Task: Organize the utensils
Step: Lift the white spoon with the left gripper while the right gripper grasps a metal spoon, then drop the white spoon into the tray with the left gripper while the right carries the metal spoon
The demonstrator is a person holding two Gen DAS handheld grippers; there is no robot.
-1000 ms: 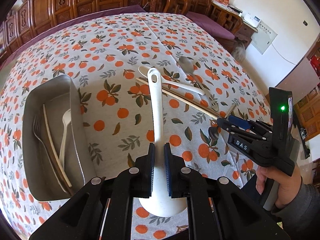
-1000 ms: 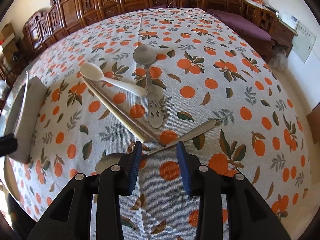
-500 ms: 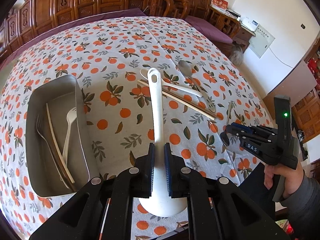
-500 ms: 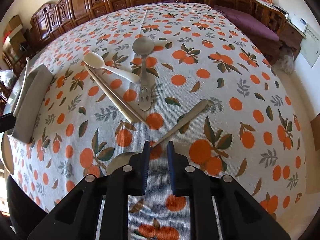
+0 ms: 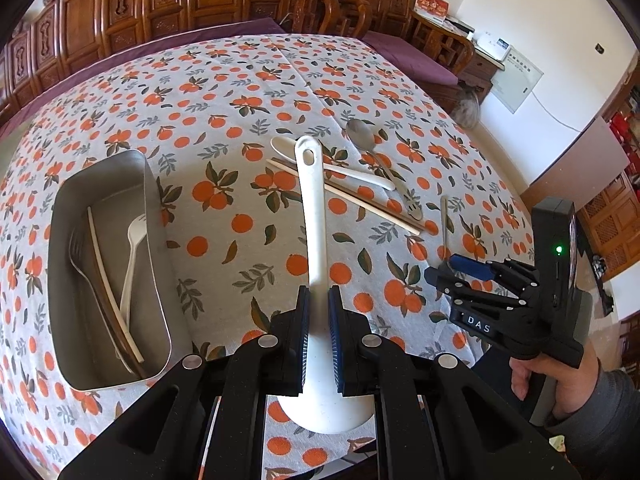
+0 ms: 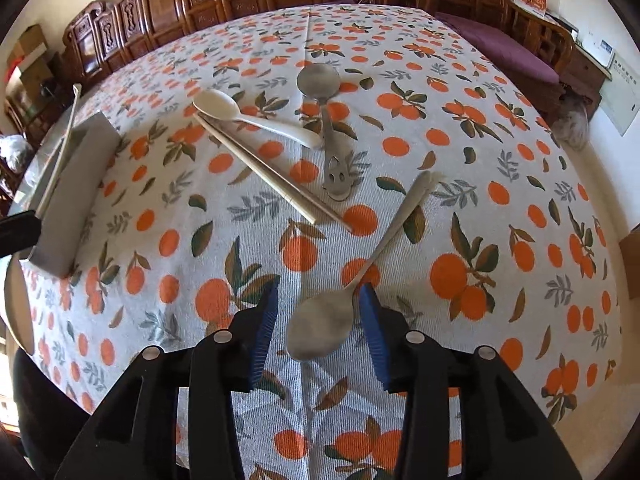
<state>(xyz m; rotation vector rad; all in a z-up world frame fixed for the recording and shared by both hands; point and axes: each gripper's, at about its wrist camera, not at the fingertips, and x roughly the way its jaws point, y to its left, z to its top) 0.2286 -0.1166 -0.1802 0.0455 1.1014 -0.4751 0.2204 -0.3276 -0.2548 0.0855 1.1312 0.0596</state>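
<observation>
Sorting loose cutlery into one container: step in hand, judged from the lay of things.
Metal tray (image 5: 64, 216): near the table's left edge; holds a metal fork (image 5: 78, 252), a white plastic fork (image 5: 134, 248) and chopsticks (image 5: 106, 280).
Left gripper (image 5: 318, 332): closed tight on the neck of a white ladle (image 5: 310, 216); handle points away toward the table's middle, bowl hangs beneath the jaws, off the cloth as far as can be told.
Table middle, unsorted: white spoon (image 6: 248, 118), pair of chopsticks (image 6: 264, 168) touching it, steel spoon with a face cut-out (image 6: 330, 136) crossing the white spoon's handle end.
Small steel spoon (image 6: 336, 316): toward the near edge, right of centre; bowl lies between the right fingers, handle runs off up and right.
Right gripper (image 6: 318, 326): jaws opening, pads clear of the spoon bowl on both sides; nothing gripped.
Next move, left: carry the ladle over the tray, lower, release; the length may call for laying it along the tray's long side.
Next move, right: settle lower astride the spoon, probably at the thin neck, then close; a flat steel spoon on cloth may slip.
</observation>
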